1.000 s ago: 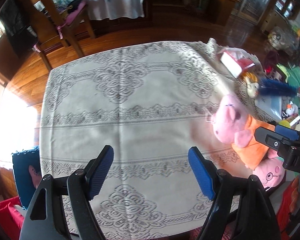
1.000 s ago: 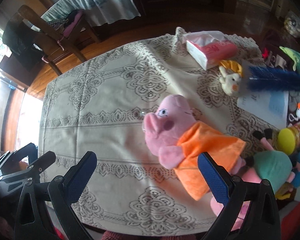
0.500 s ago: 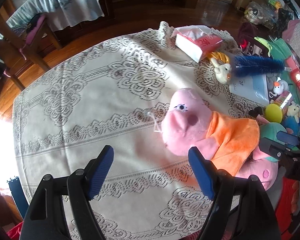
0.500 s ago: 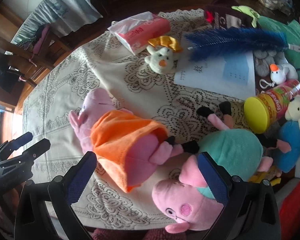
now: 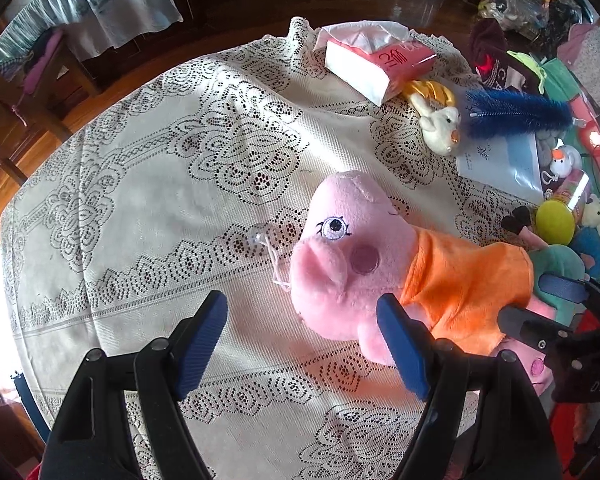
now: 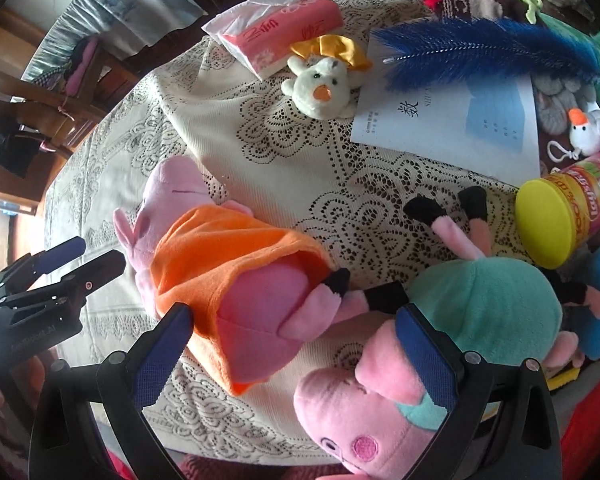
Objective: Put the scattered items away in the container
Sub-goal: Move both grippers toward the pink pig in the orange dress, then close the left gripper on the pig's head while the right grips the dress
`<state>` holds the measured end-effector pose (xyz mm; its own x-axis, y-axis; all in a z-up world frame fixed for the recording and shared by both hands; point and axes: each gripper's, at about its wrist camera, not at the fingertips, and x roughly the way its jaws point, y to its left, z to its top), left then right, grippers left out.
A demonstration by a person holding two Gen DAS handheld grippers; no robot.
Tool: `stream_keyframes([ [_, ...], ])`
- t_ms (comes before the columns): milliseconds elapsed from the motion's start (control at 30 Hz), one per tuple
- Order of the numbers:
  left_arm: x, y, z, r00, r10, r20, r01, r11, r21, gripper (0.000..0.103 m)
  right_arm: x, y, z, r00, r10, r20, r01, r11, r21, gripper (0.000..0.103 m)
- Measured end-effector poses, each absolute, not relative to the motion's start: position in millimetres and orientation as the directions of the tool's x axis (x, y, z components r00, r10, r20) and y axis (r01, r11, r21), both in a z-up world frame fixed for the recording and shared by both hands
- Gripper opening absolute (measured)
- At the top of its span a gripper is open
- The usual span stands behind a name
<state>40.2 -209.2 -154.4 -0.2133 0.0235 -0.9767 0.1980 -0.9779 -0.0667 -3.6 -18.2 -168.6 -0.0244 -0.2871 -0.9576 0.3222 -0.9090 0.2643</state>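
Left wrist view: pink pig plush in orange dress [image 5: 384,264] lies on its side on the lace tablecloth [image 5: 180,184], snout toward the camera, a white string loop just off its snout. Left gripper [image 5: 302,340] hovers low over the cloth with fingers spread wide, holding nothing; its right finger sits just in front of the pig's head, contact not resolvable. Right gripper [image 5: 540,308] enters at the right edge, over the orange dress hem.

Right wrist view: right gripper [image 6: 296,356] fingers wide apart, empty, above the dress hem and feet of the orange-dressed pig. Second pig plush in teal dress [image 6: 452,344] lies just beside it, head under the right finger, legs pointing away.

Beyond the pigs: white duck plush with gold cap [image 6: 324,80], touching a pink tissue pack [image 6: 276,32]. Blue feather duster [image 6: 488,52] rests across a white booklet [image 6: 452,120]. Chip canister with yellow lid [image 6: 556,220] lies on its side at the right. No container identifiable in either view.
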Motion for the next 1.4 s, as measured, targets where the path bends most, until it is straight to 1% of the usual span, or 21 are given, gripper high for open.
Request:
stream_keyframes([
  [167, 30.3, -206.6, -157.7, -0.219, 0.043, -0.975, 0.189, -0.978, -0.086, 0.077, -4.9, -26.2, -172.5, -0.001, -0.319, -0.948, 0.353, -0.887, 0.298, 0.102],
  [333, 16.2, -201.1, -173.2, -0.193, 0.058, -0.98, 0.151, -0.985, -0.088, 0.077, -6.4, -35.3, -184.7, 0.023, -0.309, -0.951, 0.361, -0.884, 0.297, 0.102],
  [600, 9.2, -213.4, -190.3, -0.2, 0.163, -0.966, 0.176, -0.964, -0.199, 0.079, -16.8, -32.1, -199.8, 0.041, -0.345, -0.938, 0.326, -0.883, 0.339, 0.103],
  [633, 9.2, -214.6, -191.4, -0.203, 0.171, -0.964, 0.179, -0.961, -0.209, 0.082, -17.5, -31.6, -200.8, 0.043, -0.349, -0.936, 0.324, -0.882, 0.343, 0.103],
  [667, 9.6, -215.8, -192.3, -0.205, 0.181, -0.962, 0.183, -0.958, -0.22, 0.087, -17.5, -31.4, -201.7, 0.044, -0.351, -0.935, 0.325, -0.88, 0.346, 0.103],
  [733, 11.4, -218.2, -193.6, -0.204, 0.206, -0.957, 0.19, -0.951, -0.245, 0.094, -17.6, -31.0, -203.3, 0.048, -0.356, -0.933, 0.326, -0.878, 0.351, 0.103],
  [767, 12.3, -219.4, -194.2, -0.204, 0.218, -0.954, 0.194, -0.947, -0.257, 0.094, -17.4, -31.0, -203.4, 0.048, -0.357, -0.933, 0.328, -0.877, 0.352, 0.103],
  [800, 13.2, -220.5, -194.8, -0.204, 0.23, -0.952, 0.198, -0.942, -0.27, 0.093, -16.9, -31.0, -202.4, 0.051, -0.357, -0.933, 0.329, -0.876, 0.353, 0.103],
  [833, 14.1, -221.7, -195.5, -0.203, 0.242, -0.949, 0.201, -0.938, -0.282, 0.087, -16.2, -31.1, -201.0, 0.061, -0.36, -0.931, 0.33, -0.873, 0.359, 0.103],
  [867, 15.0, -222.9, -196.1, -0.203, 0.254, -0.946, 0.205, -0.933, -0.294, 0.079, -15.0, -31.5, -199.2, 0.07, -0.364, -0.929, 0.332, -0.869, 0.366, 0.103],
  [1000, 17.4, -223.1, -200.2, -0.209, 0.271, -0.94, 0.22, -0.923, -0.315, 0.079, -7.5, -35.4, -203.6, 0.088, -0.348, -0.933, 0.365, -0.861, 0.356, 0.103],
  [1033, 16.7, -225.0, -204.5, -0.21, 0.286, -0.935, 0.24, -0.912, -0.333, 0.082, -7.4, -36.0, -206.3, 0.081, -0.348, -0.934, 0.368, -0.86, 0.353, 0.103],
  [1067, 16.0, -226.6, -208.1, -0.215, 0.301, -0.929, 0.256, -0.9, -0.352, 0.083, -8.7, -36.3, -207.3, 0.068, -0.358, -0.931, 0.367, -0.859, 0.357, 0.103],
  [1100, 15.6, -226.0, -208.5, -0.228, 0.31, -0.923, 0.255, -0.896, -0.364, 0.08, -10.3, -37.2, -206.8, 0.056, -0.368, -0.928, 0.368, -0.857, 0.362, 0.101],
  [1133, 15.6, -222.6, -205.9, -0.242, 0.31, -0.919, 0.241, -0.899, -0.367, 0.064, -12.0, -38.8, -206.4, 0.049, -0.379, -0.924, 0.369, -0.853, 0.37, 0.097],
  [1167, 15.6, -219.3, -203.4, -0.256, 0.31, -0.916, 0.226, -0.902, -0.368, 0.061, -13.1, -40.8, -206.0, 0.052, -0.39, -0.92, 0.368, -0.848, 0.38, 0.091],
  [1200, 16.2, -215.2, -200.2, -0.266, 0.302, -0.915, 0.211, -0.908, -0.361, 0.059, -12.8, -43.1, -204.4, 0.05, -0.39, -0.919, 0.373, -0.847, 0.38, 0.091],
  [1267, 19.6, -210.4, -195.2, -0.269, 0.284, -0.92, 0.209, -0.916, -0.344, 0.054, -9.3, -47.3, -198.7, 0.036, -0.372, -0.927, 0.4, -0.845, 0.355, 0.087],
  [1400, 30.9, -209.9, -173.6, -0.292, 0.274, -0.916, 0.206, -0.917, -0.34, 0.053, 0.5, -46.8, -182.5, 0.029, -0.379, -0.925, 0.439, -0.826, 0.352, 0.084],
])
